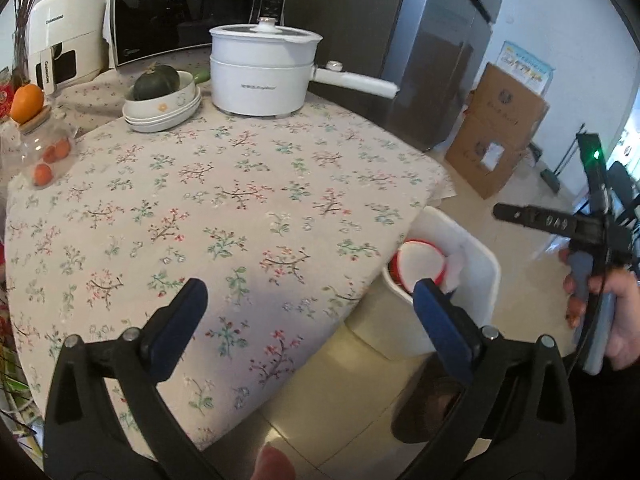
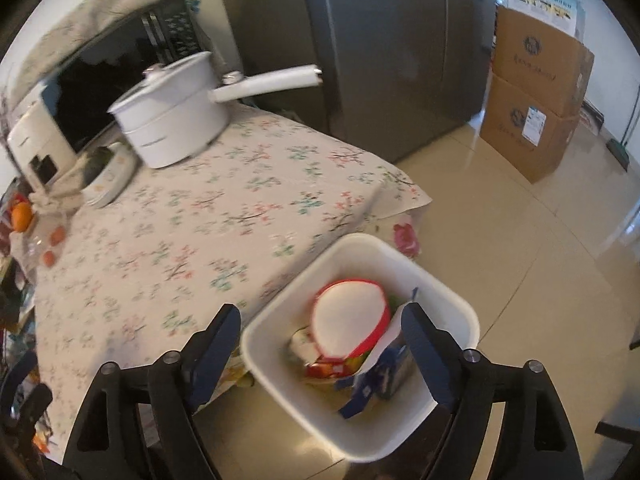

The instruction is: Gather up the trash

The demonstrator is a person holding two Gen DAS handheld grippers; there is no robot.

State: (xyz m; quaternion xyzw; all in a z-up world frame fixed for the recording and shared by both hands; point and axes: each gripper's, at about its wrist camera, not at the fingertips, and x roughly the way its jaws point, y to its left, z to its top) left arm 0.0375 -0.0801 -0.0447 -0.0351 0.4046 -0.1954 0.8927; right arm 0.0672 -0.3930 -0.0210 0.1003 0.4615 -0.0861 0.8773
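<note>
A white trash bin (image 2: 464, 308) stands on the floor against the table's corner; it shows too in the left wrist view as the bin (image 1: 480, 256). Inside lie a round white lid with a red rim (image 2: 348, 320), a blue-and-white wrapper (image 2: 372, 380) and other packaging. My right gripper (image 2: 320, 312) hangs open over the bin with nothing between its fingers. My left gripper (image 1: 310, 286) is open and bare above the flowered tablecloth (image 1: 240, 200) near its front edge. The hand (image 1: 616, 312) holding the right gripper shows at the right of the left wrist view.
At the table's far side stand a white electric pot (image 1: 260, 76) with a long handle, stacked bowls holding a green squash (image 1: 160, 100), a microwave (image 1: 180, 8) and a jar topped by an orange (image 1: 28, 100). A grey fridge (image 2: 380, 60) and cardboard boxes (image 2: 536, 92) stand behind.
</note>
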